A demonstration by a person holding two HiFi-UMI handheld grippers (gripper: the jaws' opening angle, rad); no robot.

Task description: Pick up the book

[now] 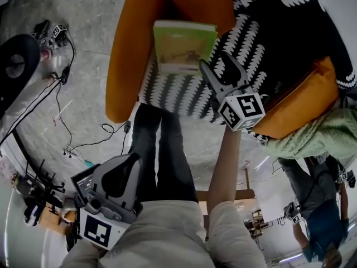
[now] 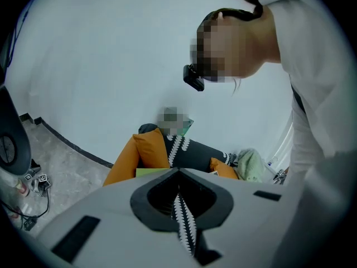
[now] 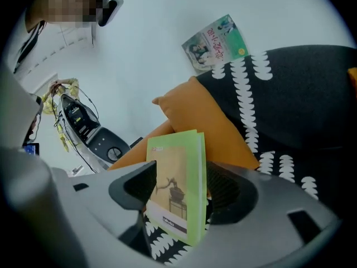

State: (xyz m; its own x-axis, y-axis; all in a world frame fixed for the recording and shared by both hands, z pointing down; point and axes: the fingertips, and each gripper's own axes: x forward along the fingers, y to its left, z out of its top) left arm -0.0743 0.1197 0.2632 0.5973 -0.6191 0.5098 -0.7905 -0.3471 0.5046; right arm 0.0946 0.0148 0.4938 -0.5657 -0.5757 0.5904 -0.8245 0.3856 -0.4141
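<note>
The green book (image 1: 184,46) is sitting at the upper middle of the head view, on the black-and-white patterned seat (image 1: 184,96) and against the orange cushion (image 1: 134,49) that is curving around its left and top. In the right gripper view the book (image 3: 177,186) is filling the lower middle with its cover facing the camera. It is standing between the two jaws.

The right gripper (image 1: 218,66) is reaching in from the book's right edge in the head view, its marker cube lying lower right of the jaws. In its own view the right gripper (image 3: 181,190) is holding its jaws wide apart. The left jaw is overlapping the book's left edge and the right pad is lying just beside the spine, but neither is pressing on the cover.

The left gripper (image 1: 131,161) is hanging at the lower left of the head view, well apart from the book. In its own view the left gripper (image 2: 178,172) is keeping its jaws together at the tips with nothing between them, so that only a thin strip of patterned fabric is showing through.

The person's dark trousers (image 1: 162,149) are running down the middle of the head view. A second orange cushion (image 1: 301,105) and a pale green knit (image 1: 329,133) are lying at the right. Black cables (image 1: 61,116) are trailing over the grey floor at the left. Another printed booklet (image 3: 216,42) is showing at the upper right of the right gripper view.
</note>
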